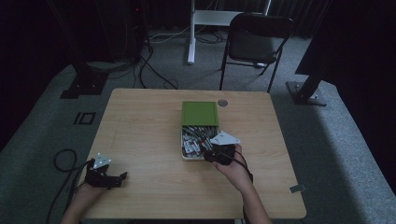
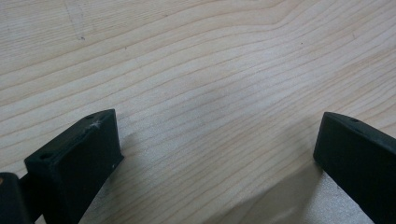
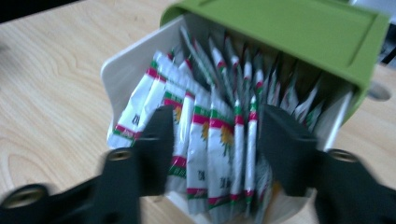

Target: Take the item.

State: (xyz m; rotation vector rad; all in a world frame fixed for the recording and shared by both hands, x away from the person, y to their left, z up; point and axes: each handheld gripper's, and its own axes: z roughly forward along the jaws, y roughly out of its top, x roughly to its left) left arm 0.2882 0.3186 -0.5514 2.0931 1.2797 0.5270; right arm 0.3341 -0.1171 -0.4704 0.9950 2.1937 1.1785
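I am noting a green sliding plastic lid [image 1: 200, 113] on a cream rectangular box [image 3: 122, 70], white sachets banded red and green [image 3: 210, 135], and a pale wood-grain tabletop [image 1: 140, 135].

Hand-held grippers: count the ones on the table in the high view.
2. The left hand-held gripper rests near the table's front left corner; the right hand-held gripper is at the near end of the sachet box.
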